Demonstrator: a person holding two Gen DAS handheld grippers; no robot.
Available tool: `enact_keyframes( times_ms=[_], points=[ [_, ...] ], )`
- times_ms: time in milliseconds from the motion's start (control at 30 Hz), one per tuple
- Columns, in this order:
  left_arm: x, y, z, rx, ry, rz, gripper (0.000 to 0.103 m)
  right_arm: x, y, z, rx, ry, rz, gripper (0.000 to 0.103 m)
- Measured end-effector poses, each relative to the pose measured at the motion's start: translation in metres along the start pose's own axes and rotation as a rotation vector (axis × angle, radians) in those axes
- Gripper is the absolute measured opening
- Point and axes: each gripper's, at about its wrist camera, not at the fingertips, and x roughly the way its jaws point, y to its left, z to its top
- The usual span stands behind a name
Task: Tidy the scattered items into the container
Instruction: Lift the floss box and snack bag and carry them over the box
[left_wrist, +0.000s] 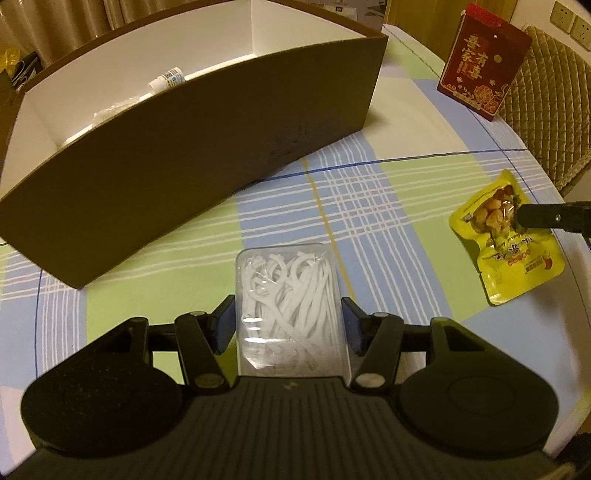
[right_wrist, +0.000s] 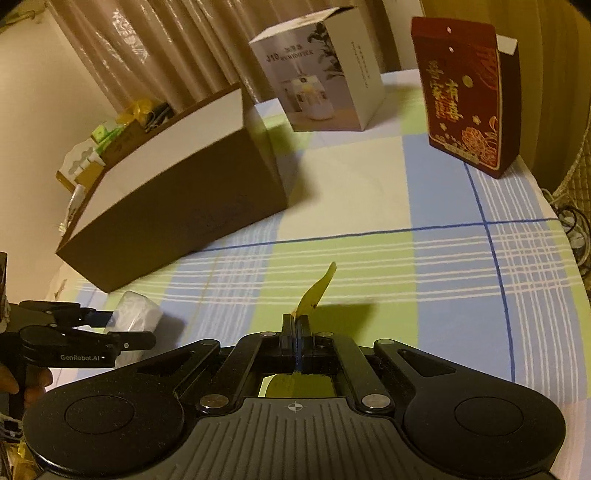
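My left gripper (left_wrist: 288, 317) is shut on a clear plastic box of white floss picks (left_wrist: 290, 306), its blue pads pressed on both sides, just in front of the brown open box (left_wrist: 207, 122). The box has white inner walls and holds a small white tube (left_wrist: 168, 79). My right gripper (right_wrist: 295, 325) is shut on a yellow snack pouch (right_wrist: 317, 291), seen edge-on and lifted over the cloth. The pouch also shows in the left wrist view (left_wrist: 506, 236), with a right finger (left_wrist: 546, 216) on it. The left gripper and floss box show in the right wrist view (right_wrist: 135, 314).
A red gift box (left_wrist: 484, 62) stands at the table's far right, also in the right wrist view (right_wrist: 465, 96). A white humidifier carton (right_wrist: 321, 74) stands behind the brown box (right_wrist: 177, 199). The checked tablecloth (right_wrist: 406, 266) covers the table. A padded chair (left_wrist: 546, 103) is at the right edge.
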Motion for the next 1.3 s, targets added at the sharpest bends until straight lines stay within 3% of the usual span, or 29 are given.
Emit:
enact_keyframes(
  times_ms=[400, 967, 1300],
  points=[
    [-0.033, 0.007, -0.009, -0.016, -0.046, 0.006, 0.054, -0.017, 0.025, 0.008, -0.006, -0.011, 0.097, 0.002],
    [-0.072, 0.032, -0.005, -0.024, -0.108, 0.035, 0.054, -0.019, 0.054, 0.043, -0.040, 0.012, 0.263, 0.002],
    [-0.089, 0.056, -0.004, -0.041, -0.117, 0.023, 0.054, -0.014, 0.065, 0.074, -0.066, 0.014, 0.294, 0.002]
  ],
)
